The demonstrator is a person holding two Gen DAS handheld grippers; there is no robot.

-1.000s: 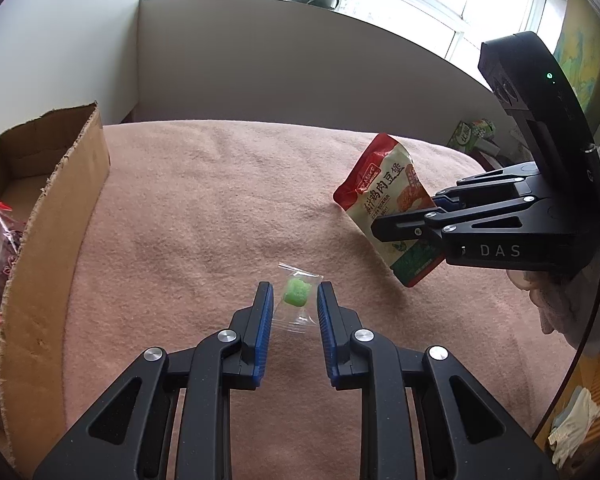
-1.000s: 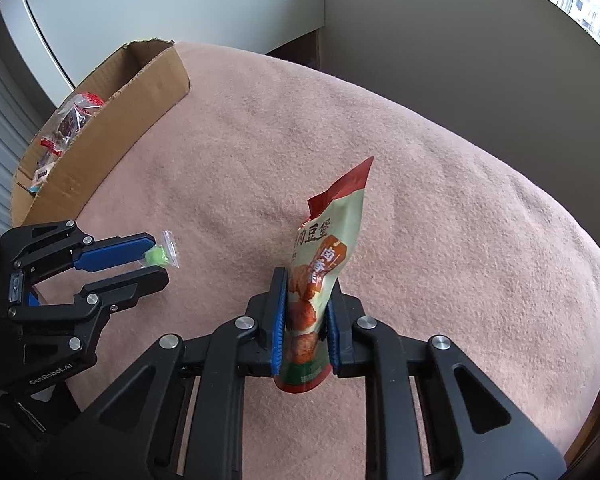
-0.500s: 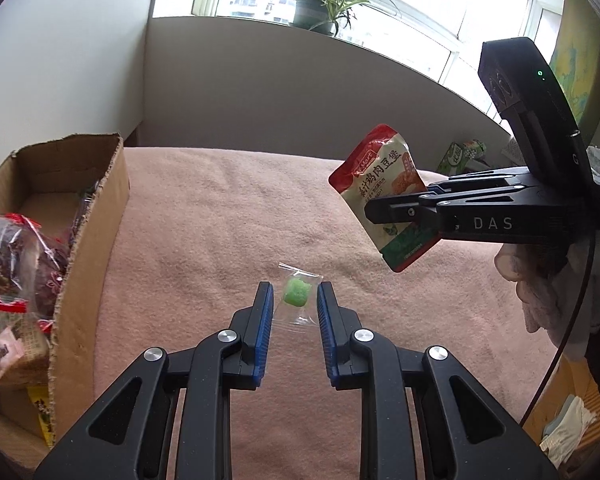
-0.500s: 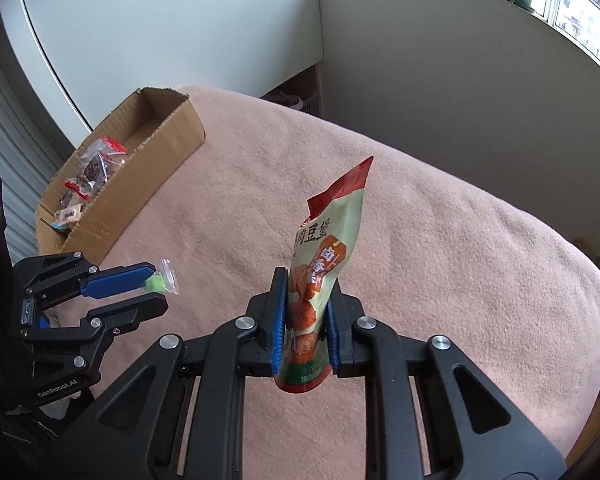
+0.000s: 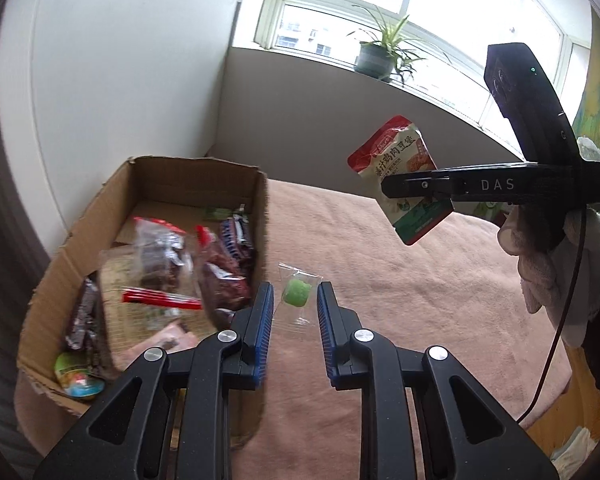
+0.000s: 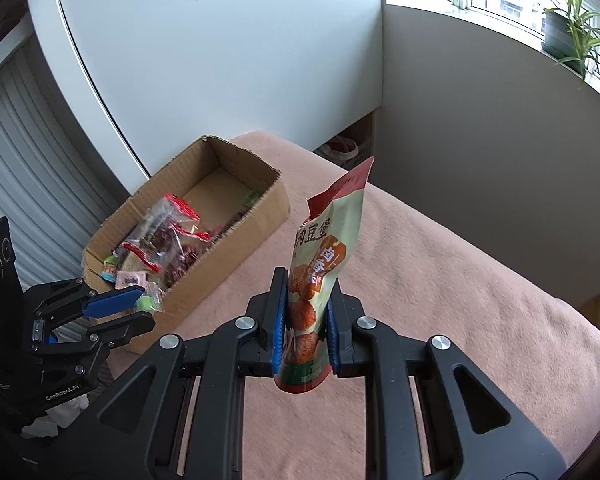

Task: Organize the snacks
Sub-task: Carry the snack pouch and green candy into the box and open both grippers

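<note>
Clear film, thin and crinkly, forms the wrapper of the green candy [image 5: 296,294], which is held aloft between the fingers [image 5: 262,320] of the left gripper [image 5: 293,312], just beside the near wall of the cardboard box [image 5: 262,216]. The fingers are narrowed to a small gap, and the wrapper appears to be pinched by its edges; the exact contact cannot be told from the left wrist view. The item is judged very light and slippery, so it is best taken at the candy body, since the film tail can slide out.

The red-and-green snack pouch [image 6: 324,276] is clamped upright near its lower end by the right gripper [image 6: 306,338], above the pink-covered surface [image 6: 440,280]. The pouch is judged light and soft-walled, with crushable contents; a hold across the flat faces low down, with moderate pressure, is advised. The box already contains several packets.
</note>
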